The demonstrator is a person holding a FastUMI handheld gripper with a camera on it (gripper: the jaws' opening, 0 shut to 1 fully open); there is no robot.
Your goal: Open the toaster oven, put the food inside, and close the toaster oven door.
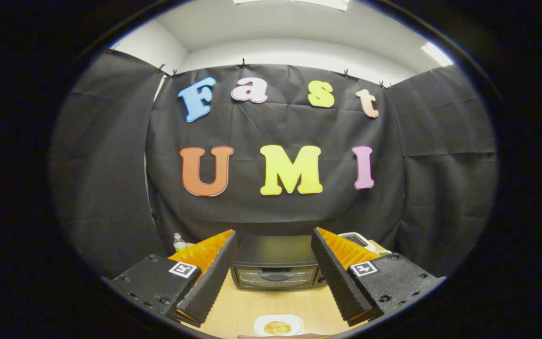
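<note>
Food [278, 327] on a plate [261, 321] lies at six o'clock, between the gripper's [274, 256] wide-apart, empty jaws; at twelve o'clock on the counter [247, 303] stands the shut oven [275, 269].

One toaster oven [274, 268] with its door closed stands at twelve o'clock between the two spread fingers of the one gripper [274, 245], one white plate [278, 325] holding one round golden piece of food [277, 327] lies at six o'clock, and one small bottle [179, 242] stands at ten o'clock.
</note>
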